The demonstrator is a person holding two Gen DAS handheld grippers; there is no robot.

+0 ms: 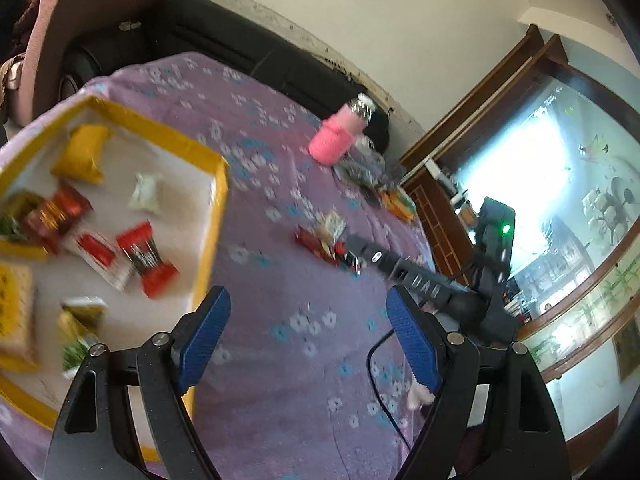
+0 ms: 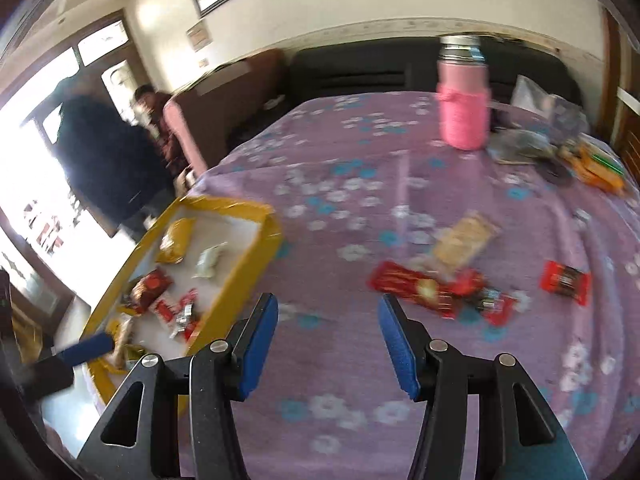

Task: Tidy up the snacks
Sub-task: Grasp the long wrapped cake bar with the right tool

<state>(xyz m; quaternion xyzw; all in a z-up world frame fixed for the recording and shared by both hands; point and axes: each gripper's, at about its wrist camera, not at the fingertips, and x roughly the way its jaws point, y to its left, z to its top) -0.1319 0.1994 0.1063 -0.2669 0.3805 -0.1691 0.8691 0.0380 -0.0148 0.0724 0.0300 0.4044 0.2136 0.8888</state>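
Both your left gripper (image 1: 308,336) and right gripper (image 2: 328,344) hang with jaws apart and empty, loose snacks (image 2: 440,284) crowd mid-tabletop, so a hasty pinch may snag cloth (image 2: 340,408) or two packs, while the tray (image 1: 216,200) already holds several wrapped snacks.

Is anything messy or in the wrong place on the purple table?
Yes. A few snacks lie loose on the purple cloth instead of in the yellow tray: a long red packet, a tan cracker pack and a small red packet. Nothing looks spilled or broken.
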